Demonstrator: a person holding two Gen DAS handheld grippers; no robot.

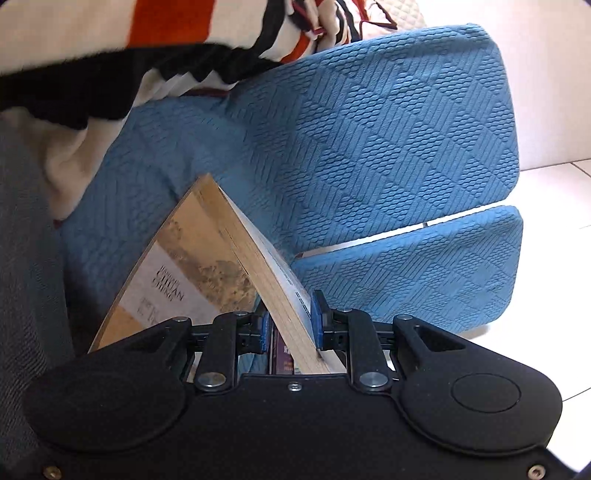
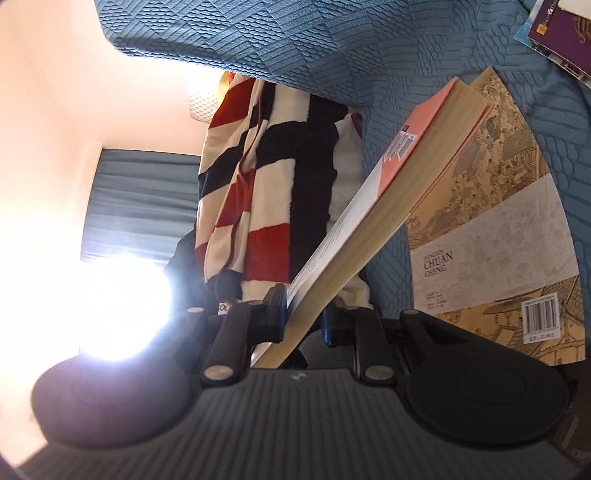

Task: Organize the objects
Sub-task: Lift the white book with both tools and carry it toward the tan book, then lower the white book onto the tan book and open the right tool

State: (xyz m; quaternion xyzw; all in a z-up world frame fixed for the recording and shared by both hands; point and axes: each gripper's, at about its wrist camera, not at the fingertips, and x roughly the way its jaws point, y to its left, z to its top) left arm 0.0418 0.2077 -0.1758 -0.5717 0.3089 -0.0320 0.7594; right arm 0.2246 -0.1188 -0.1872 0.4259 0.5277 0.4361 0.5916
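Note:
A thick paperback book with a pink-and-white cover [image 2: 369, 218] is held up on edge over a blue quilted sofa [image 1: 369, 147]. Both grippers clamp it. My left gripper [image 1: 290, 325] is shut on one end of the book [image 1: 269, 280], my right gripper [image 2: 304, 314] on the other. A tan book with an old drawing on its cover [image 2: 495, 236] lies flat on the sofa right beside it; it also shows in the left wrist view [image 1: 177, 280].
A red, black and cream striped blanket [image 2: 266, 177] hangs over the sofa [image 1: 110, 55]. More books [image 2: 561, 33] lie on the seat at the far right. Pale floor [image 1: 546, 206] lies beyond the cushions. A bright window glares [image 2: 122, 306].

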